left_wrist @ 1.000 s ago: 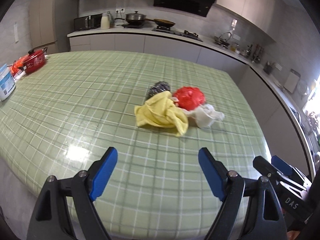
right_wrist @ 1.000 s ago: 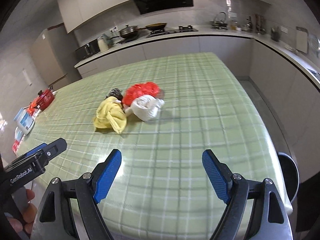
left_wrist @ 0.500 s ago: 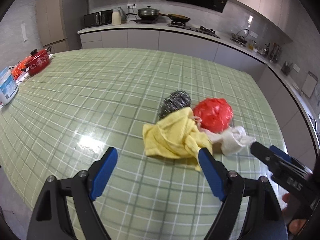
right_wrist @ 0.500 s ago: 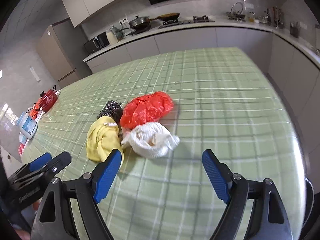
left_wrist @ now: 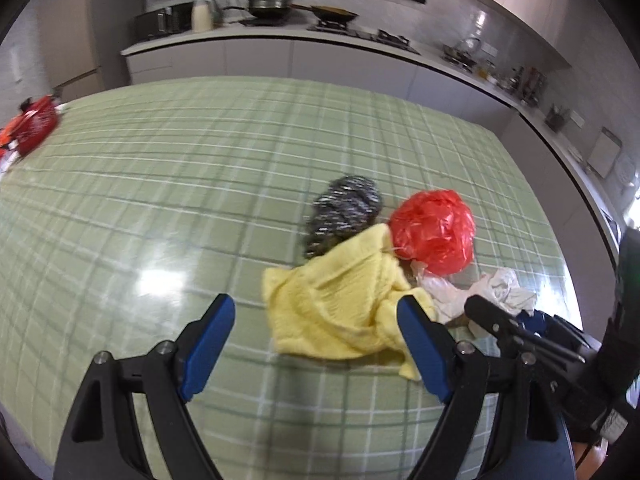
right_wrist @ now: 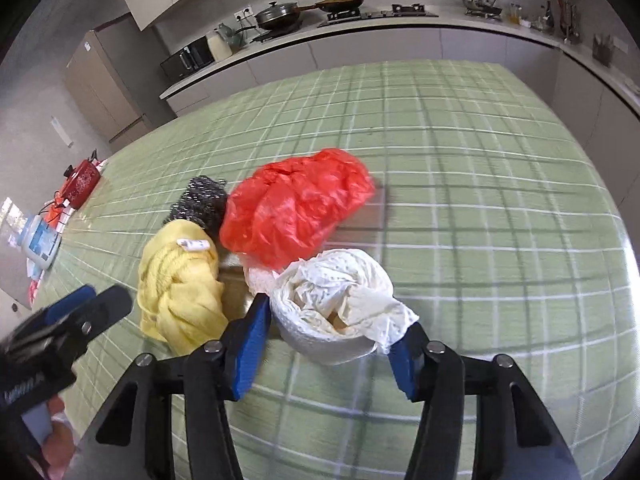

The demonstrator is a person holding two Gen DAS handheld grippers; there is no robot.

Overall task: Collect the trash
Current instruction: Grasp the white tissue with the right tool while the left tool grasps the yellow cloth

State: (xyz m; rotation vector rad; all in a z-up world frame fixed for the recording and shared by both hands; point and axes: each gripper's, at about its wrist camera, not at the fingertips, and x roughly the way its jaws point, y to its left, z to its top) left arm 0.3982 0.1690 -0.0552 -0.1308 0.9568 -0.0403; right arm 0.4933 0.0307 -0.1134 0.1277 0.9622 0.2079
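Note:
A pile lies on the green checked table (left_wrist: 160, 184): a yellow cloth (left_wrist: 340, 312) (right_wrist: 176, 292), a steel scourer (left_wrist: 344, 212) (right_wrist: 200, 204), a crumpled red plastic bag (left_wrist: 434, 230) (right_wrist: 296, 212) and a white paper wad (left_wrist: 500, 292) (right_wrist: 336, 300). My left gripper (left_wrist: 316, 348) is open, with its right finger over the yellow cloth's edge. My right gripper (right_wrist: 332, 348) is open and straddles the near side of the white paper wad. It also shows in the left wrist view (left_wrist: 516, 330).
A red pot (left_wrist: 34, 124) (right_wrist: 82, 184) and a white tub (right_wrist: 40, 240) stand at the table's far left edge. A kitchen counter (left_wrist: 280, 34) with pans and a stove runs behind the table. The table edge drops off on the right.
Both grippers have moved forward to the pile. The right one now has the white paper wad between its open fingers. The left one has reached the yellow cloth.

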